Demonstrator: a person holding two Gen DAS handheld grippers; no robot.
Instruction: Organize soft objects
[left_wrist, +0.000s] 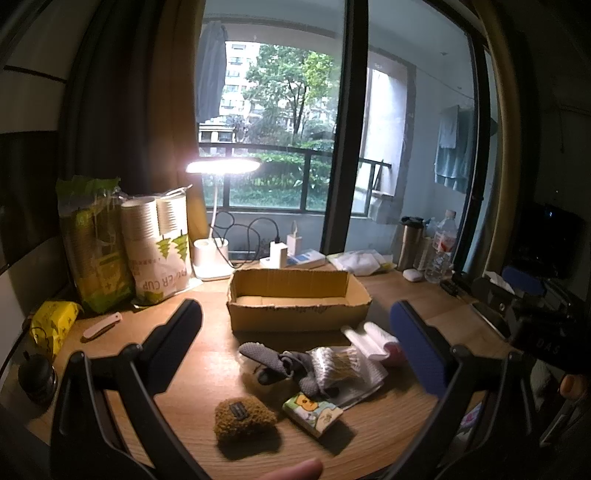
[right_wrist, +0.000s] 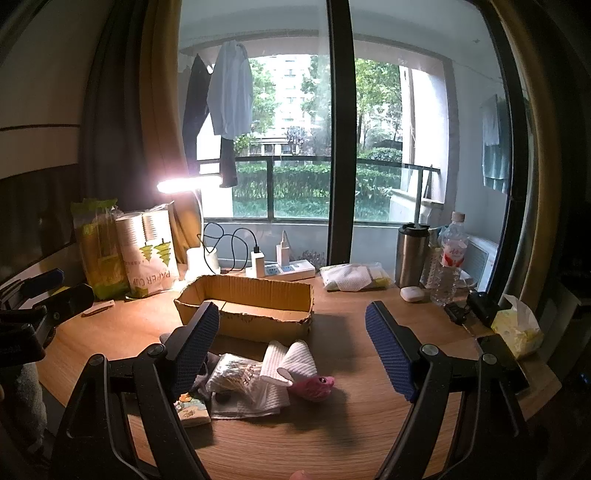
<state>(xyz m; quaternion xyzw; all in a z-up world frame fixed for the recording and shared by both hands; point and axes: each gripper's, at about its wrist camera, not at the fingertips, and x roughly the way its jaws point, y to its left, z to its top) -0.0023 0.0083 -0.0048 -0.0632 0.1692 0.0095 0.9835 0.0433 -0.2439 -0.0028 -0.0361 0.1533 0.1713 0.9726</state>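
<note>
A wooden desk (left_wrist: 424, 306) is seen, with a cardboard box (left_wrist: 295, 314) at its centre. Soft items are heaped at the box's six o'clock: white cloth (right_wrist: 299, 360), grey sock (left_wrist: 266, 356), brown pouch (left_wrist: 240, 415), pink toy (right_wrist: 316, 386). The left gripper (left_wrist: 295, 332) and right gripper (right_wrist: 291, 332) are held wide apart, nothing grasped.
</note>
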